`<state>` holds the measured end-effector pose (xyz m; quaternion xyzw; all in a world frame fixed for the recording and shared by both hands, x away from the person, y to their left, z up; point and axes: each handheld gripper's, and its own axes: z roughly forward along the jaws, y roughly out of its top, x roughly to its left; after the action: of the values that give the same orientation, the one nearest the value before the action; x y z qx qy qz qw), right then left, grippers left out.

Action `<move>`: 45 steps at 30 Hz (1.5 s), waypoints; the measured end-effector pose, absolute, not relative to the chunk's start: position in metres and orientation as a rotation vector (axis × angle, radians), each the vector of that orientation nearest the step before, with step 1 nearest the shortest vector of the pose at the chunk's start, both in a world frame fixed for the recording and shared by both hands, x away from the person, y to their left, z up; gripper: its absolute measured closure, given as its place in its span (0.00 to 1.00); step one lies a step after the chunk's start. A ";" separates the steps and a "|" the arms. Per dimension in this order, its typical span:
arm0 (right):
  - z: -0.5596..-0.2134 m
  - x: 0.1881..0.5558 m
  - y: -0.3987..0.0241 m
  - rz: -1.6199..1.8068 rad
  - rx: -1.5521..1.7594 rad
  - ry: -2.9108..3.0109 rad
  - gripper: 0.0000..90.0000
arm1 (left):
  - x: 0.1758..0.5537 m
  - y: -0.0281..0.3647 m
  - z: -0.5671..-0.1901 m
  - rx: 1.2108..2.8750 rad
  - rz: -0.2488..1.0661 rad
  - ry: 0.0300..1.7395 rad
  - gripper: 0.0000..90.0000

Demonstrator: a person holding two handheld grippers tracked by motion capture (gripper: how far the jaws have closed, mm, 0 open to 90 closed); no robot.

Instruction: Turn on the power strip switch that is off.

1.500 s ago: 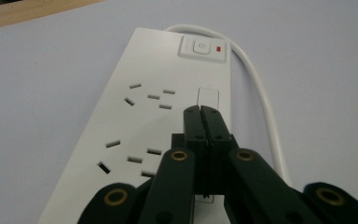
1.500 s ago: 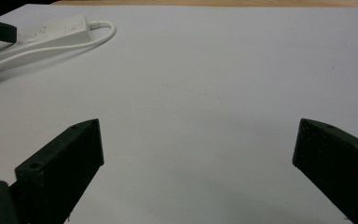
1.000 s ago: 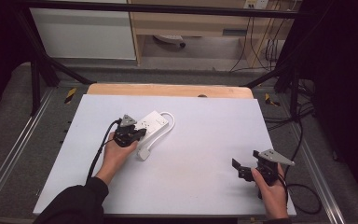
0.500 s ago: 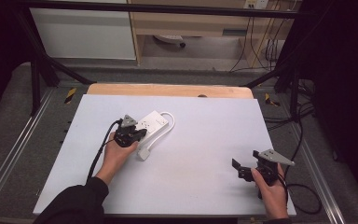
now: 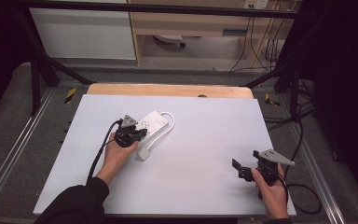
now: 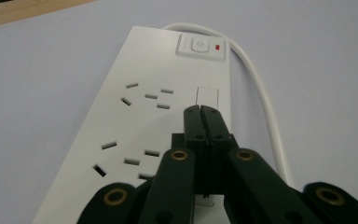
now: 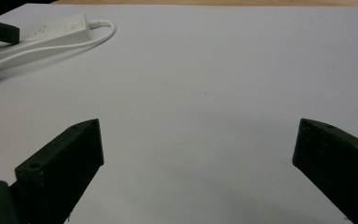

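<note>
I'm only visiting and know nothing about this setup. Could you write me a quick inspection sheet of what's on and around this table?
Surface: pale table top, bare across its middle, with a wooden strip along the far edge.
Job's things: white power strip lying flat, with a button and a red mark at its far end.
Clutter: nothing seen.
Grippers: left gripper shut, jaws together over the power strip; right gripper open above bare table, nothing between its jaws.
Cables: the strip's white cord loops alongside it; a black cable trails from the left gripper.
Surroundings: cabinets and hanging wires behind the table.
</note>
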<state>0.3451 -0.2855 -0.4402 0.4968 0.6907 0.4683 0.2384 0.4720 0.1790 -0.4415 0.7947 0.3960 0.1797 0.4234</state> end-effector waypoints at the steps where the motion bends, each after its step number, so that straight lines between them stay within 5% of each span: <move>1: -0.440 0.345 -0.286 1.281 1.356 1.893 0.02 | 0.472 0.179 -0.441 1.989 0.450 0.991 1.00; 19: -0.440 0.345 -0.286 1.284 1.361 1.891 0.03 | 0.469 0.182 -0.433 1.936 0.470 0.988 1.00; 45: -0.441 0.346 -0.285 1.278 1.366 1.896 0.03 | 0.465 0.185 -0.419 1.805 0.483 0.972 0.41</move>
<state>0.3458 -0.2853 -0.4409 0.4982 0.6915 0.4663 0.2369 0.4649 0.1847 -0.4193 0.7447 0.4011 0.1994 0.4948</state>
